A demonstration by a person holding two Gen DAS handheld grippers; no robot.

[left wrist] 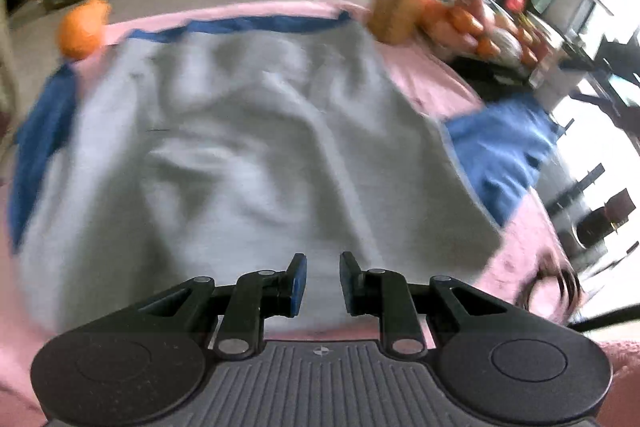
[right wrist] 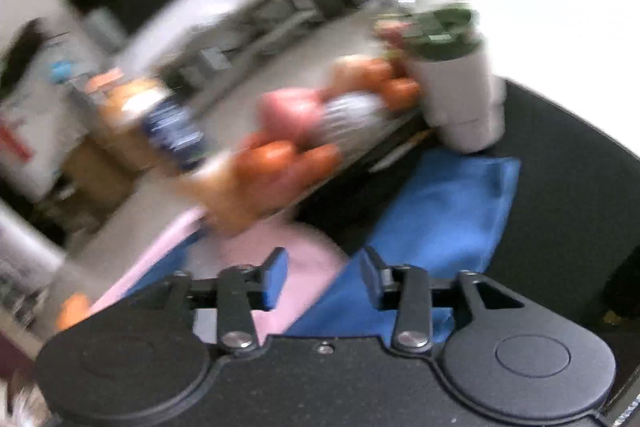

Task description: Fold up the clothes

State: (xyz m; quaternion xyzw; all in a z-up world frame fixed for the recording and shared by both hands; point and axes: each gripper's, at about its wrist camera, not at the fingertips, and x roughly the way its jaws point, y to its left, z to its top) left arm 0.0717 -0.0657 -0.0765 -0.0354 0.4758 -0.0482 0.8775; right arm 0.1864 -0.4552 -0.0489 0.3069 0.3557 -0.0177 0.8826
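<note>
A grey garment (left wrist: 240,131) with blue sleeves (left wrist: 496,151) and a blue collar edge lies spread and rumpled on a pink cover (left wrist: 436,79). My left gripper (left wrist: 322,269) hovers over the garment's near hem, its jaws a small gap apart with nothing pinched between them. In the blurred right wrist view, my right gripper (right wrist: 325,269) stands open above the pink cover (right wrist: 304,267) and one blue sleeve (right wrist: 444,211), which trails onto a dark surface. Nothing is between its pads.
Orange and pink plush toys (right wrist: 288,155) are piled at the far side, beside a white cup with a green top (right wrist: 456,95). An orange ball (left wrist: 82,27) sits at the cover's far left corner. Shelves and furniture stand behind.
</note>
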